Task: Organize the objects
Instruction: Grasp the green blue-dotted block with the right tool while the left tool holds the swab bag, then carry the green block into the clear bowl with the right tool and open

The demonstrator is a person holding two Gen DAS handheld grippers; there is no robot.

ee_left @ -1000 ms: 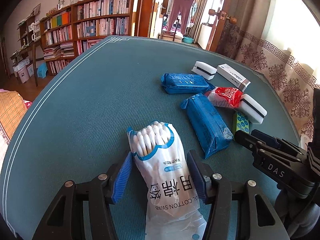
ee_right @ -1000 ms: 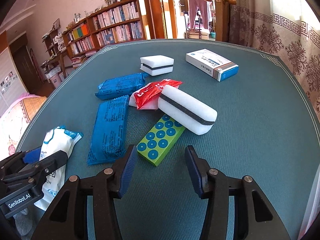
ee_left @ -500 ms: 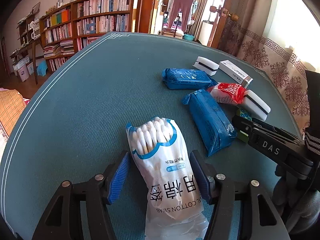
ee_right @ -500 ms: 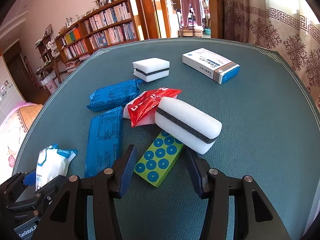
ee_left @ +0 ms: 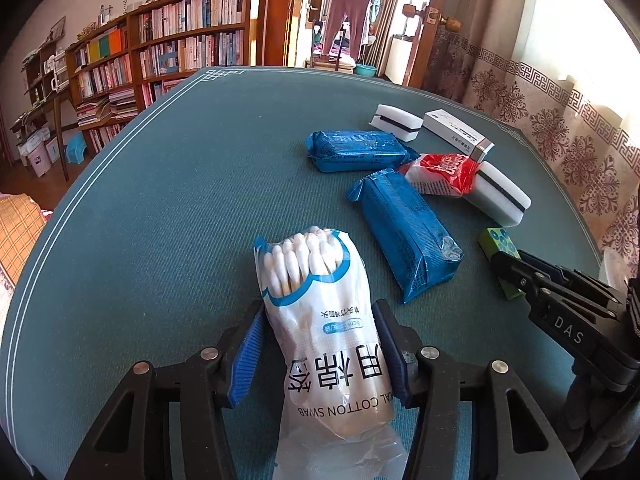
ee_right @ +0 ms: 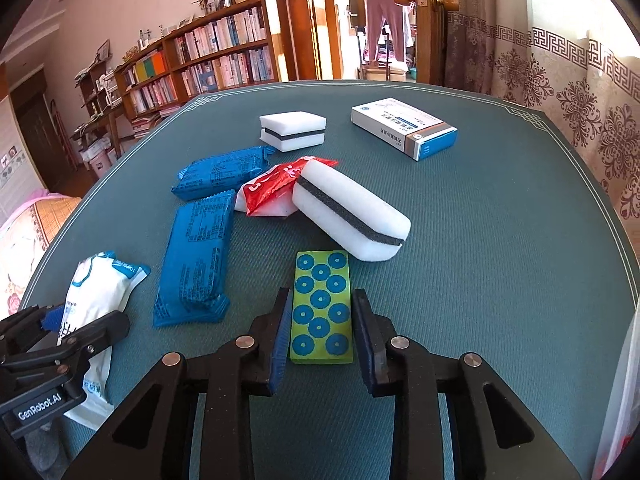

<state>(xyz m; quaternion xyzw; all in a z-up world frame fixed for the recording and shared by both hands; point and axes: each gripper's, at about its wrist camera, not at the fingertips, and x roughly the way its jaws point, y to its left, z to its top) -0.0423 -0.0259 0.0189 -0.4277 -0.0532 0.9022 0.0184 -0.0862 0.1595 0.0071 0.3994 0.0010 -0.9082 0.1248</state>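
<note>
Green table (ee_right: 500,240) in a room with bookshelves (ee_right: 208,64) | left gripper (ee_left: 318,344) tips down, just squeezed the cotton swab bag (ee_left: 324,312) | right gripper (ee_right: 322,322) tips down, just closed, pinching the green dotted box (ee_right: 322,306) | blue packs (ee_right: 196,264), sponges (ee_right: 348,216) lie farther off

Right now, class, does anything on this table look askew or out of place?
Yes. The red packet lies wedged partly under the long white sponge, which rests tilted across it. The two blue packs sit at odd angles to each other. The white box and small sponge lie flat and apart.
</note>
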